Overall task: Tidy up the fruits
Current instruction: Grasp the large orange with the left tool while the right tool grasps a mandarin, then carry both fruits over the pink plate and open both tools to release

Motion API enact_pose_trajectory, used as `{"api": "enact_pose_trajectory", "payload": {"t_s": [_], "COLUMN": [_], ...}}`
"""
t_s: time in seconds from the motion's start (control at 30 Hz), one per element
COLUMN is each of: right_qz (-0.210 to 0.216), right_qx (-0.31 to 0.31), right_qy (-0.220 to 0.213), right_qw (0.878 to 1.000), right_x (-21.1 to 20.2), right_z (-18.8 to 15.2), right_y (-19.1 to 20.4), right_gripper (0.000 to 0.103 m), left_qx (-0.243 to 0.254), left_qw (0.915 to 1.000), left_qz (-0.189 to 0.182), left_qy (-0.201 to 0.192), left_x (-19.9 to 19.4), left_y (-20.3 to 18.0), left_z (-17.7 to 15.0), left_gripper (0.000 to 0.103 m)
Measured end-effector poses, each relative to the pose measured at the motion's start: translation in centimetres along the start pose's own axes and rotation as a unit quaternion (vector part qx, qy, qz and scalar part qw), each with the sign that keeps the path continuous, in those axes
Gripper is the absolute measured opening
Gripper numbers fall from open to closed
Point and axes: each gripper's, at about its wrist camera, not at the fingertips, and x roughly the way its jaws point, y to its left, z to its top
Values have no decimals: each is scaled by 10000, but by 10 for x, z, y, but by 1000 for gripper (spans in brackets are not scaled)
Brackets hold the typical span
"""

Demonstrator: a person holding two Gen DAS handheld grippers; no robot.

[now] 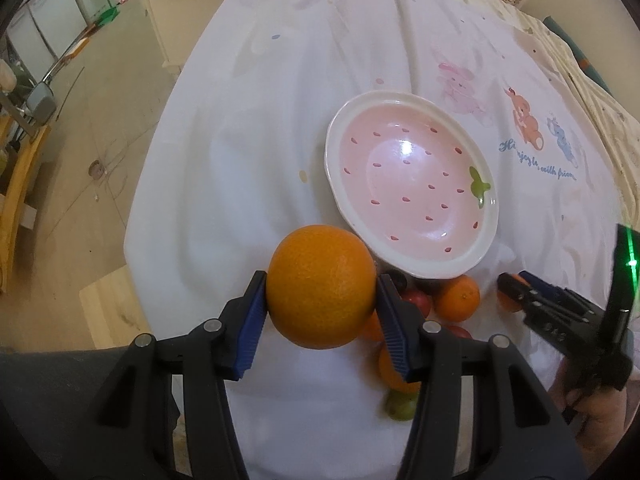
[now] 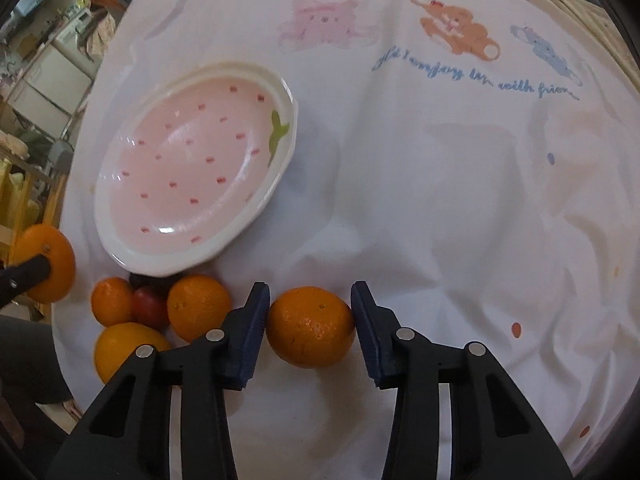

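Clamping a large orange [image 1: 321, 286] above the tabletop's [image 1: 248, 128] near edge, the left tongs [image 1: 320, 300] hover beside the strawberry plate [image 1: 412, 184]; the right tongs [image 2: 310, 322] bracket a mandarin [image 2: 311, 326], seemingly touching it.

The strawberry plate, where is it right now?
The strawberry plate sits empty on the white tablecloth, just beyond the fruit pile, ahead and right in the left wrist view, upper left in the right one.
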Motion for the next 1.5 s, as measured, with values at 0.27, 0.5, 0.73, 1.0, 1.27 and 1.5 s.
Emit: {"api": "enact_pose_trajectory", "payload": {"t_s": [0.27, 0.5, 0.73, 1.0, 1.27, 1.5], "right_qz": [246, 331, 564, 696, 727, 927], "right_qx": [331, 416, 507, 627, 217, 24], "right_qy": [-264, -476, -764, -1011, -1293, -1360], "right_qw": [9988, 9975, 9942, 9905, 9887, 9864], "right_x": [-21, -38, -76, -104, -125, -117], "right_z": [-5, -4, -10, -2, 38, 73], "right_y": [-12, -9, -12, -24, -12, -6], "right_gripper": [44, 44, 44, 44, 44, 44], "left_qx": [57, 203, 89, 570, 616, 837], "left_qw": [9998, 9988, 9983, 9959, 9964, 9949], "left_qz": [-10, -182, -352, -320, -356, -144], "left_qy": [-195, -417, -454, -627, -459, -537], "left_x": [-4, -14, -22, -38, -41, -32], "left_y": [-1, -11, -19, -42, -46, -60], "left_z": [-3, -8, -4, 11, 41, 75], "left_gripper": [49, 49, 49, 49, 49, 49]}}
